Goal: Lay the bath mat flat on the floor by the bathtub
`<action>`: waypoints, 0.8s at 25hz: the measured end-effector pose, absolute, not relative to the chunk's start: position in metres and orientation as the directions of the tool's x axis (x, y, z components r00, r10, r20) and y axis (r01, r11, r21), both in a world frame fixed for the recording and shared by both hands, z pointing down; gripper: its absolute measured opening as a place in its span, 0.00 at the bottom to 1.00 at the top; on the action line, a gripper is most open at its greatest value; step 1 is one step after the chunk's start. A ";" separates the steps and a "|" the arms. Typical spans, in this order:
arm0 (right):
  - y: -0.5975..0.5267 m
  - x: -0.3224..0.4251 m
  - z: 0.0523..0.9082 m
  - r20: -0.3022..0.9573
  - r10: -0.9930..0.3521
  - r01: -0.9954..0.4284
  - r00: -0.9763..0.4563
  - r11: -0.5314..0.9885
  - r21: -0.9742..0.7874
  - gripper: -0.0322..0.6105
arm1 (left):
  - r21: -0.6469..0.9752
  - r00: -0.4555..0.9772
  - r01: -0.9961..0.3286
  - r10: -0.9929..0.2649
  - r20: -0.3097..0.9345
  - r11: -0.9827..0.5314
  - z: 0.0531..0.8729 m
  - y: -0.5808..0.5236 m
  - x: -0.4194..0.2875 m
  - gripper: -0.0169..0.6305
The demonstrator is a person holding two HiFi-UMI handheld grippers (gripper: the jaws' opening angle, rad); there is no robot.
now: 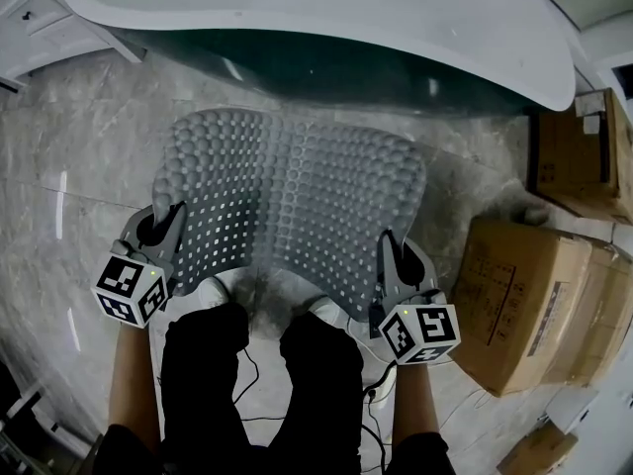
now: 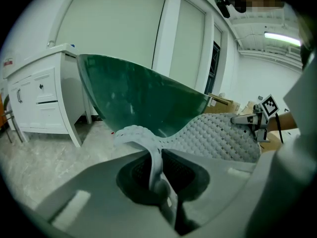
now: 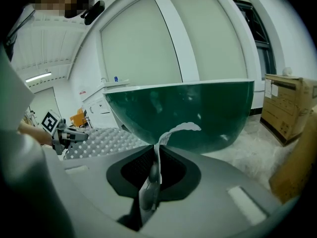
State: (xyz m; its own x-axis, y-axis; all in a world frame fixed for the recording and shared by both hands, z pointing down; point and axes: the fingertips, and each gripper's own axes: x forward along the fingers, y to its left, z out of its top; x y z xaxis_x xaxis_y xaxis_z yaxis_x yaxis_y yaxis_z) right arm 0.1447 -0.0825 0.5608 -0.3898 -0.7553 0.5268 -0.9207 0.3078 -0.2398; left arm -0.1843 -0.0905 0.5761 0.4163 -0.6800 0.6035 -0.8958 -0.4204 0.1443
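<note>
Grey mat: bumpy perforated rubber bath mat (image 1: 297, 191); I judge it limp, light.
Jaws: left gripper (image 1: 168, 226) and right gripper (image 1: 389, 255) each pinch a corner.

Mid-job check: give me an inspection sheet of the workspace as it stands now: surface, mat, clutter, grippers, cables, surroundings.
Surface: grey marbled tile floor.
Job's things: grey knobbly bath mat spread in front of the bathtub; its near edge is lifted and it is not yet flat.
Clutter: cardboard boxes to the right of the mat.
Grippers: left gripper and right gripper are each shut on the mat's near edge, one at each end.
Cables: thin black cable on the floor by the person's legs.
Surroundings: white cabinet to the left of the tub.
</note>
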 end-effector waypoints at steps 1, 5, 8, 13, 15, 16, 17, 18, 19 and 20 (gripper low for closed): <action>-0.084 0.144 0.570 0.527 -0.754 -0.920 -0.391 0.309 -0.240 0.13 | 0.144 0.418 -0.895 -0.679 0.603 -0.423 0.585 -0.091 -0.185 0.06; -0.086 0.141 0.604 0.527 -0.750 -0.916 -0.400 0.317 -0.244 0.13 | 0.136 0.419 -0.892 -0.677 0.606 -0.431 0.618 -0.092 -0.187 0.06; -0.089 0.141 0.628 0.525 -0.748 -0.914 -0.405 0.322 -0.246 0.13 | 0.128 0.420 -0.889 -0.674 0.607 -0.439 0.643 -0.095 -0.188 0.06; -0.091 0.136 0.666 0.526 -0.741 -0.909 -0.417 0.333 -0.252 0.13 | 0.127 0.423 -0.887 -0.670 0.610 -0.444 0.683 -0.098 -0.191 0.06; -0.092 0.136 0.679 0.525 -0.739 -0.906 -0.423 0.339 -0.252 0.13 | 0.123 0.425 -0.885 -0.669 0.609 -0.450 0.696 -0.099 -0.190 0.06; -0.093 0.136 0.684 0.524 -0.738 -0.905 -0.425 0.342 -0.252 0.13 | 0.123 0.427 -0.883 -0.669 0.608 -0.452 0.702 -0.101 -0.190 0.06; -0.093 0.136 0.690 0.523 -0.738 -0.904 -0.426 0.344 -0.252 0.13 | 0.123 0.428 -0.883 -0.668 0.608 -0.454 0.709 -0.102 -0.190 0.06; -0.094 0.135 0.697 0.523 -0.737 -0.904 -0.428 0.345 -0.252 0.13 | 0.123 0.429 -0.882 -0.668 0.608 -0.454 0.716 -0.104 -0.190 0.06; -0.095 0.135 0.704 0.523 -0.737 -0.904 -0.429 0.347 -0.252 0.13 | 0.121 0.429 -0.882 -0.668 0.608 -0.456 0.723 -0.105 -0.190 0.06; -0.096 0.135 0.711 0.524 -0.736 -0.903 -0.429 0.348 -0.252 0.13 | 0.118 0.429 -0.881 -0.667 0.609 -0.459 0.731 -0.106 -0.190 0.06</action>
